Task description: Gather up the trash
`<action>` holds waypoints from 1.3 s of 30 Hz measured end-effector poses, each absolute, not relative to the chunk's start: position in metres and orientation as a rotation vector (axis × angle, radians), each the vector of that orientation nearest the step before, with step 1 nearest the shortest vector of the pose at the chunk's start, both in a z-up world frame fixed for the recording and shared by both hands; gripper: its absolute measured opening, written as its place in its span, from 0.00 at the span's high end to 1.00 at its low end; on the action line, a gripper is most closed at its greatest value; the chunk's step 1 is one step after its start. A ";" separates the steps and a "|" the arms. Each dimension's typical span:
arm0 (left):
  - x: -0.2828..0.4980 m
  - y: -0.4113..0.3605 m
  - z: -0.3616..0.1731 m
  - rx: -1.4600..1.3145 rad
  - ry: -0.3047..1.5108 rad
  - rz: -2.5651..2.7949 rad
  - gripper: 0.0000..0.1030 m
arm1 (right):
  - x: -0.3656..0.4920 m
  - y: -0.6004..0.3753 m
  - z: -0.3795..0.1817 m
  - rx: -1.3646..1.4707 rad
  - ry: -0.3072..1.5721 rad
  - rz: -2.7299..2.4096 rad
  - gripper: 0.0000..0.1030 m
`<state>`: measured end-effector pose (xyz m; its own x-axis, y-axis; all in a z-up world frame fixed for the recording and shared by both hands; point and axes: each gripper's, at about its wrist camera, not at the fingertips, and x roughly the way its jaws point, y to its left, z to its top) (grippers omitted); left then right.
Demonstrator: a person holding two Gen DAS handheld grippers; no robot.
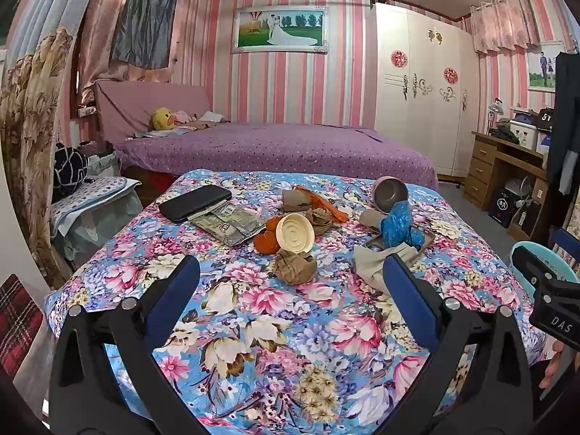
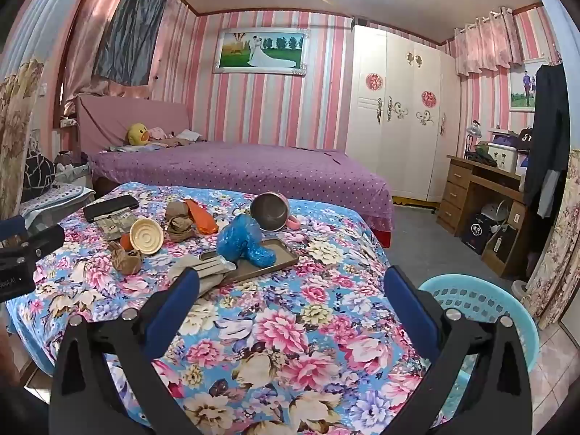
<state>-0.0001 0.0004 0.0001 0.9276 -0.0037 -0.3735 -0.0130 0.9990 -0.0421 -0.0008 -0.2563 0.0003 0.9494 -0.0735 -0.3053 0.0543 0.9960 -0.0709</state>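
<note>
left gripper (image 1: 290, 279): fingers wide apart, empty, near edge.
brown wad (image 1: 294, 265): centre of floral cloth (image 1: 290, 326), probably soft, light; pinch its bulk.
blue bag (image 2: 243, 244): crinkly, slippery; grab bunched top.
right gripper (image 2: 290, 284): spread, empty.
basket (image 2: 482, 301): near right.

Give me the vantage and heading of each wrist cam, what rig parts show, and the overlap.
Left wrist: over the floral bedspread near edge, facing the purple bed; own open left gripper below, right gripper's body at right.
Right wrist: further right, same heading; open right gripper below, teal basket beside it.
Shared: cream lid, blue bag, metal cup, black case.
</note>
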 end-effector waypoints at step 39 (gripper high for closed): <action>0.002 0.000 0.000 -0.029 0.388 0.007 0.05 | 0.000 -0.259 -0.001 -0.060 0.312 -0.068 0.04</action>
